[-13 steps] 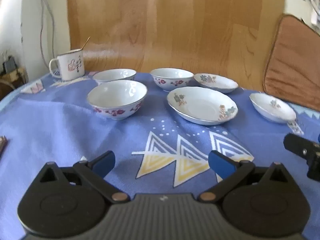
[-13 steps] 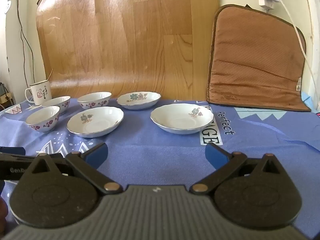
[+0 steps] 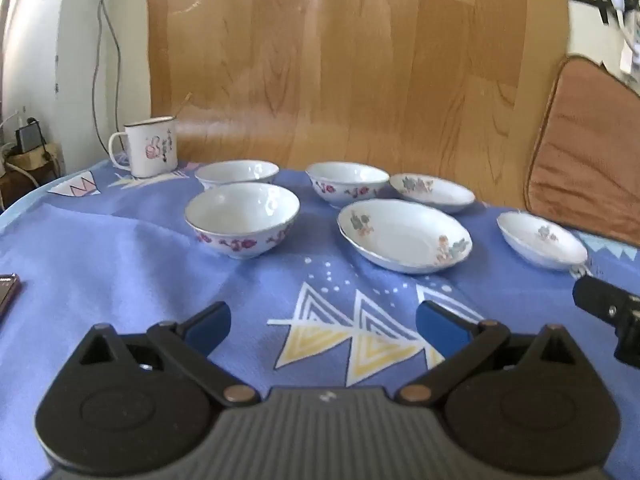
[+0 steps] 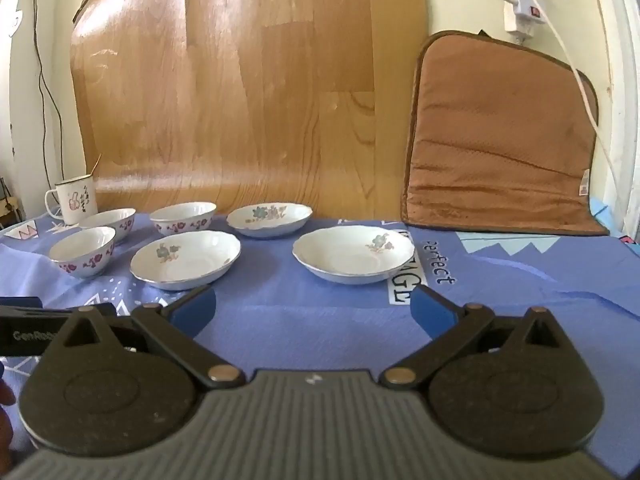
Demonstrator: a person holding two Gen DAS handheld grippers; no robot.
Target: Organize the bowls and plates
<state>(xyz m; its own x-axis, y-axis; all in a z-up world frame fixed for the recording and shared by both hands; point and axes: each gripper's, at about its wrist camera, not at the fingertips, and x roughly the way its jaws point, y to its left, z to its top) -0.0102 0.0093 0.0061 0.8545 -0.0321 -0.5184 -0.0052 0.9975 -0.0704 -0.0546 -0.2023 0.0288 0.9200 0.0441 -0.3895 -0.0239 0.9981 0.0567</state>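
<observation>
Three white bowls with red flowers stand on the blue cloth: a near one (image 3: 242, 218) (image 4: 83, 249), one behind it (image 3: 237, 173) (image 4: 109, 221) and one to the right (image 3: 347, 182) (image 4: 183, 218). Three white plates with blue flowers lie to their right: a near plate (image 3: 404, 236) (image 4: 186, 259), a far plate (image 3: 432, 193) (image 4: 269, 219) and a right plate (image 3: 542, 240) (image 4: 353, 254). My left gripper (image 3: 322, 324) is open and empty, short of the bowls. My right gripper (image 4: 314, 310) is open and empty, short of the right plate.
A white enamel mug (image 3: 150, 152) (image 4: 74, 198) stands at the back left. A wooden board (image 4: 240, 92) and a brown cushion (image 4: 500, 140) lean on the wall behind. A dark flat object (image 3: 6, 290) lies at the left edge.
Both grippers have edged forward slightly towards the dishes. Nothing on the cloth has moved.
</observation>
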